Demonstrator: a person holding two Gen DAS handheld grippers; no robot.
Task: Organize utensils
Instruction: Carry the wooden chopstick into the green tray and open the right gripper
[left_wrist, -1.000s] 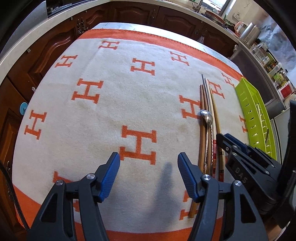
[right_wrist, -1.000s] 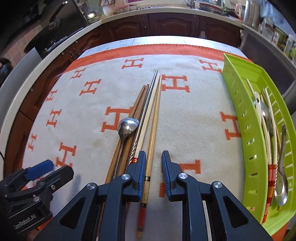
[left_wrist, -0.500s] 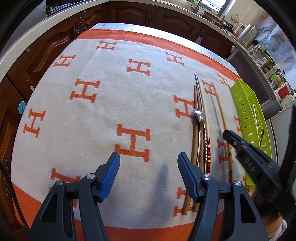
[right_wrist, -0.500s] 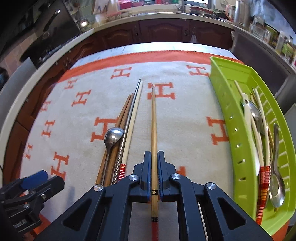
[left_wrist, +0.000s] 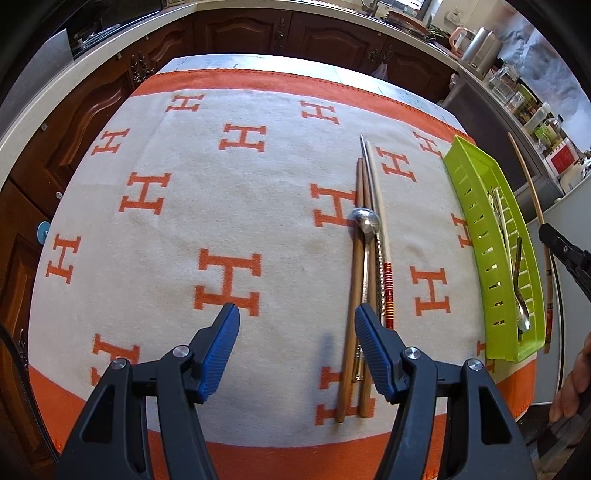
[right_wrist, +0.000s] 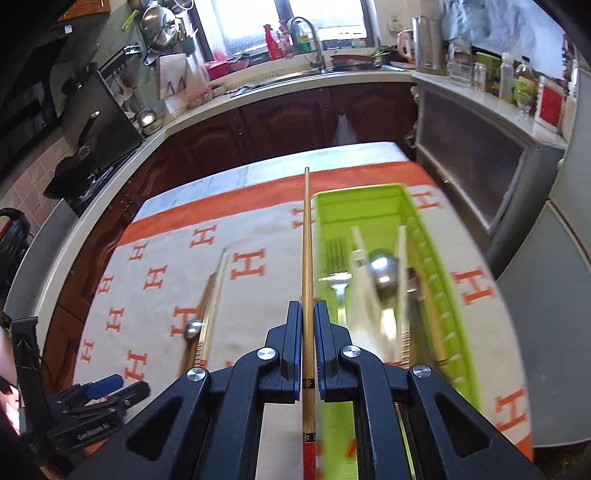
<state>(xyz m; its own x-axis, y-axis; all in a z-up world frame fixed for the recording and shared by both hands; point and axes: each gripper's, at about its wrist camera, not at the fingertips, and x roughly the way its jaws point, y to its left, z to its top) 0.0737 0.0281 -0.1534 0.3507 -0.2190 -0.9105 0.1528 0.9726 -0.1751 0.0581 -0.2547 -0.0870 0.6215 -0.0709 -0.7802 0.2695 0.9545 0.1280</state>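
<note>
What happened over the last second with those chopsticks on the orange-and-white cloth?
The right hand-held gripper closed on one long bamboo chopstick, lifted it off the cloth and carried it toward the green plastic tray. The left hand-held gripper stayed open; the steel spoon and other chopsticks stayed put.

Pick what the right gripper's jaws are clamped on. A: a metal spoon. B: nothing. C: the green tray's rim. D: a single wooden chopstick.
D: the right gripper has its jaws shut on a single wooden chopstick, lifted beside the green tray.
</note>
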